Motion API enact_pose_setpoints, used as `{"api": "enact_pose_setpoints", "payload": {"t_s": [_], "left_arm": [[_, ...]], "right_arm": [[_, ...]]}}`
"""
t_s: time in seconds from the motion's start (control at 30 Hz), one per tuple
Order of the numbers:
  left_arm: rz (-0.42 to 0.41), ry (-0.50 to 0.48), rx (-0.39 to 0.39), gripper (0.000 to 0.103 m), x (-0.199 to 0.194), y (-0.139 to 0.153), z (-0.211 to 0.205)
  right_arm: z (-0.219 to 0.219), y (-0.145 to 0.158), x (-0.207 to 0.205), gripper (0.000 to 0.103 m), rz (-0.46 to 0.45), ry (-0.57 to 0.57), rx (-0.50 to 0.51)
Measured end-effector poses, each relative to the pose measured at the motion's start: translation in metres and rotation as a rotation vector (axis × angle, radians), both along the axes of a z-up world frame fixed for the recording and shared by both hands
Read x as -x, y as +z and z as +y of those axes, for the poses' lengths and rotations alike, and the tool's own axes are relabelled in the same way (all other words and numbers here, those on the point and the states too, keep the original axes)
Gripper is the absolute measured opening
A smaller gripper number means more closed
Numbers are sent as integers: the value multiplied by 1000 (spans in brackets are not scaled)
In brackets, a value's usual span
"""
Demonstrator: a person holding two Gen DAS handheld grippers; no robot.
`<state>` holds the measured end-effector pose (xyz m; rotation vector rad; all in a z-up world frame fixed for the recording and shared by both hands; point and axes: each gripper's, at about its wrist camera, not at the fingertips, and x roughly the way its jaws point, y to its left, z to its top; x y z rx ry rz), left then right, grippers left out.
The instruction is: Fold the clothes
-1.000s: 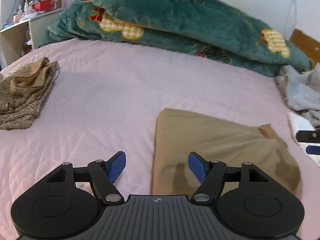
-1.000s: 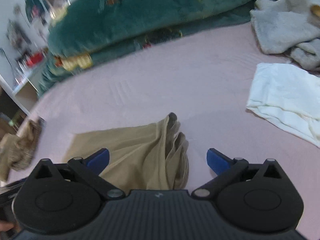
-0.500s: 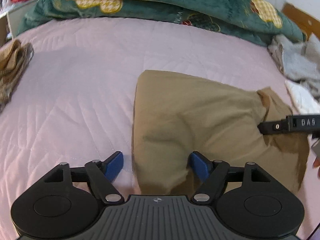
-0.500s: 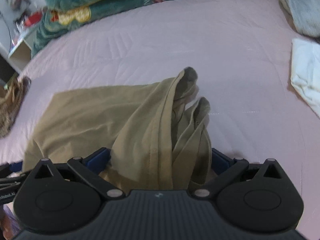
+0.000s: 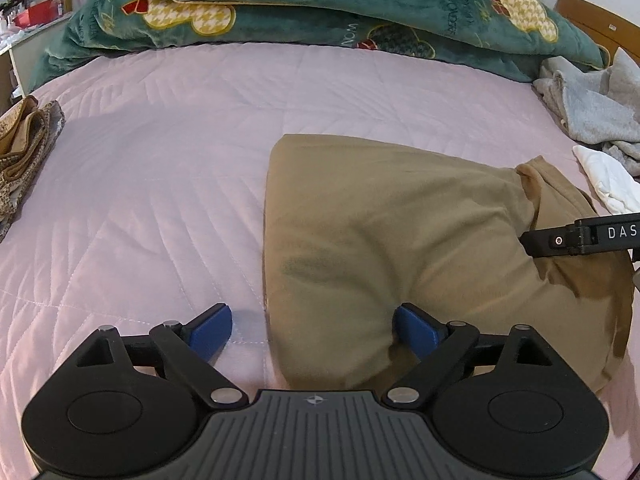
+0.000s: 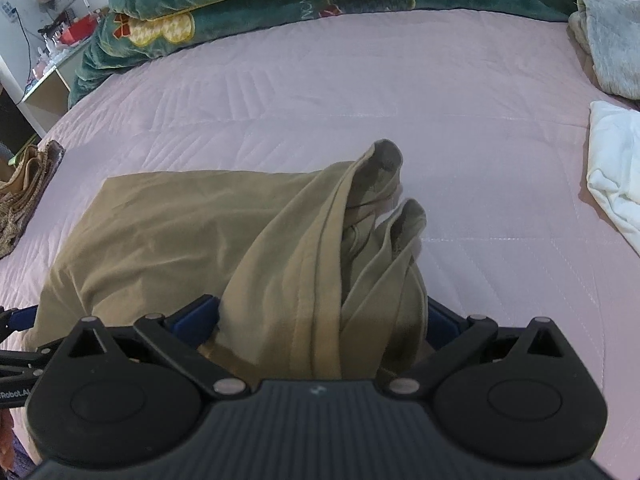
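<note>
Tan knit garment (image 5: 392, 240) lies half-folded on the pink quilted bedspread (image 5: 160, 184); the left gripper (image 5: 312, 326) is opening, its near corner between unpressing pads. Right wrist view: the right gripper (image 6: 320, 320) straddles 2 bunched sleeves (grip uncertain). Soft, light, floppy; take the hems.

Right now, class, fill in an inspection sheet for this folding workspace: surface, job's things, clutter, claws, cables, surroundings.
Surface: pink quilted bed cover, smooth.
Job's things: tan garment, partly folded, bunched at its right end.
Clutter: brown knit pile at left edge; grey garment and white garment at right.
Claws: left claw opening, astride the tan garment's near left corner; right claw with the bunched end between its fingers, grip unclear.
Cables: nothing seen on the bed.
Surroundings: green blanket at the head; cluttered shelf far left.
</note>
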<state>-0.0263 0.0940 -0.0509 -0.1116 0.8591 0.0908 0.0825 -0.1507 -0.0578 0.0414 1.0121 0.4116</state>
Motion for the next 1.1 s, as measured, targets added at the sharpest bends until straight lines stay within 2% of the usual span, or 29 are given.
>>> {"api": "enact_pose_setpoints", "payload": {"t_s": [0.13, 0.3, 0.4, 0.43, 0.5, 0.53, 0.63, 0.67, 0.7, 0.77, 1.1], "left_arm": [[-21, 0, -12, 92, 2, -3, -2], [-20, -3, 3, 87, 1, -3, -2], [-47, -25, 19, 63, 5, 0, -8], [-54, -38, 23, 49, 6, 1, -12], [-61, -42, 19, 42, 7, 1, -16], [-64, -41, 16, 40, 7, 1, -18], [-81, -26, 60, 33, 11, 1, -12], [-85, -23, 73, 29, 12, 1, -10], [-88, -22, 85, 27, 13, 2, -8], [-91, -16, 106, 23, 12, 4, -6], [-149, -32, 73, 21, 20, 26, -8]], "right_arm": [[4, 0, -2, 103, 7, 6, 10], [3, 1, -1, 101, 9, 10, 15], [5, 3, 2, 91, 3, 15, 6], [5, 4, 4, 88, 1, 18, 2], [6, 8, 7, 73, -3, 24, -6], [7, 9, 9, 70, -11, 30, -5], [9, 13, 16, 58, -41, 45, -5], [9, 14, 18, 49, -52, 47, -10], [9, 16, 20, 41, -64, 48, -16], [10, 19, 23, 35, -81, 54, -16], [14, 38, 32, 29, -158, 64, -5]]}}
